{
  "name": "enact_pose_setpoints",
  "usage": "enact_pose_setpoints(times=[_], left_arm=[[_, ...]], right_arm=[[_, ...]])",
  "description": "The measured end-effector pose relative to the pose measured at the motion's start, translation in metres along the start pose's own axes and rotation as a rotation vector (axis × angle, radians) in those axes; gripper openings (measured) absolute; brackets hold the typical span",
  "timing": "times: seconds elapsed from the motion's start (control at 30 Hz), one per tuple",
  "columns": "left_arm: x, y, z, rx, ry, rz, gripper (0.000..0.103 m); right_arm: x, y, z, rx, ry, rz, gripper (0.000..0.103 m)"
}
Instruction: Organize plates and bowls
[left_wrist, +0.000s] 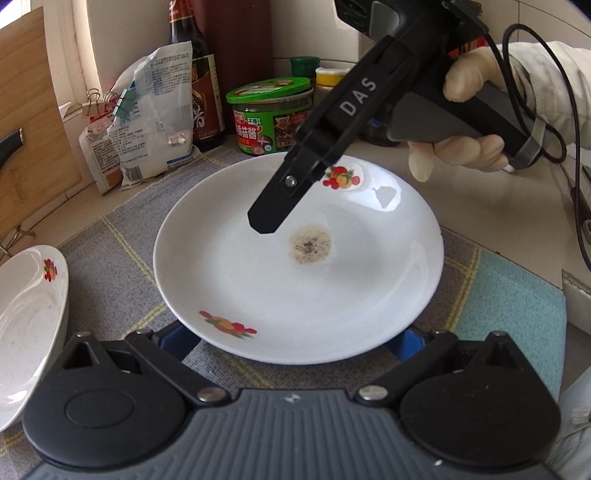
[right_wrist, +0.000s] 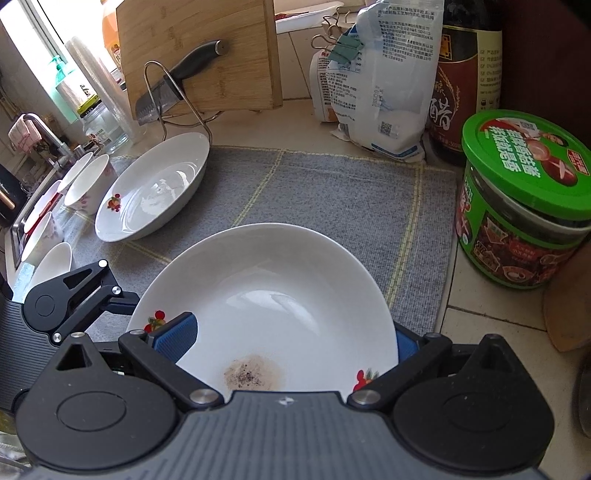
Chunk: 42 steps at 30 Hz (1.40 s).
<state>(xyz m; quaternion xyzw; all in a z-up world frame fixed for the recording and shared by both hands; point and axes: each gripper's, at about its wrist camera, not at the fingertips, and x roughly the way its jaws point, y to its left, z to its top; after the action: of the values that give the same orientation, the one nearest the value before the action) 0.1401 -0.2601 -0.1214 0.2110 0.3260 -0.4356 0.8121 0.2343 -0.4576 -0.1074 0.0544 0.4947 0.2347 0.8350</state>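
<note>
Two grippers are closing on one plate (left_wrist: 295, 258) sitting on the grey mat (right_wrist: 332, 192), btwn the jar (right_wrist: 524, 206) and a second plate (right_wrist: 151, 188). Right gripper (left_wrist: 264, 221) is reaching in over the far rim, jaws spread wide w/ one blue pad (right_wrist: 177, 338) inside the dish, one outside. Left gripper (left_wrist: 291, 345) is waiting at the near rim, wide open, pads under the edge. Right looks nearer a grip.

2 close views across 1 plate

The left wrist camera looks down from the near edge of the plate (left_wrist: 295, 266) toward the jars at the wall. The right wrist camera sits closer, facing the cutting board (right_wrist: 199, 55). Both share the plate and grey mat (right_wrist: 332, 192).
</note>
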Motion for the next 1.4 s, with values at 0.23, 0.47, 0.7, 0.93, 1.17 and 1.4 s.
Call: enact_pose_setpoints(times=[0.23,0.47,0.7,0.93,1.17,1.4], left_arm=[[0.002,0.001,0.001,-0.009,0.003,-0.008,0.102],[0.003,0.0,0.0,-0.009,-0.003,-0.004,0.103],[0.001,-0.002,-0.001,-0.009,-0.001,0.004,0.103],[-0.013,-0.004,-0.008,-0.041,0.006,0.02,0.102],[-0.041,-0.008,-0.011,-0.105,-0.003,0.08,0.102],[-0.086,-0.006,-0.015,-0.218,-0.081,0.188,0.102]], right_arm=[[0.005,0.0,0.0,-0.006,0.001,-0.02,0.103],[0.006,0.003,-0.003,-0.016,-0.011,-0.049,0.103],[0.006,0.006,-0.003,-0.012,-0.021,-0.079,0.103],[-0.005,0.013,-0.004,-0.029,-0.029,-0.141,0.103],[-0.032,0.039,-0.007,-0.064,-0.122,-0.253,0.103],[-0.048,0.078,-0.016,-0.037,-0.217,-0.268,0.103]])
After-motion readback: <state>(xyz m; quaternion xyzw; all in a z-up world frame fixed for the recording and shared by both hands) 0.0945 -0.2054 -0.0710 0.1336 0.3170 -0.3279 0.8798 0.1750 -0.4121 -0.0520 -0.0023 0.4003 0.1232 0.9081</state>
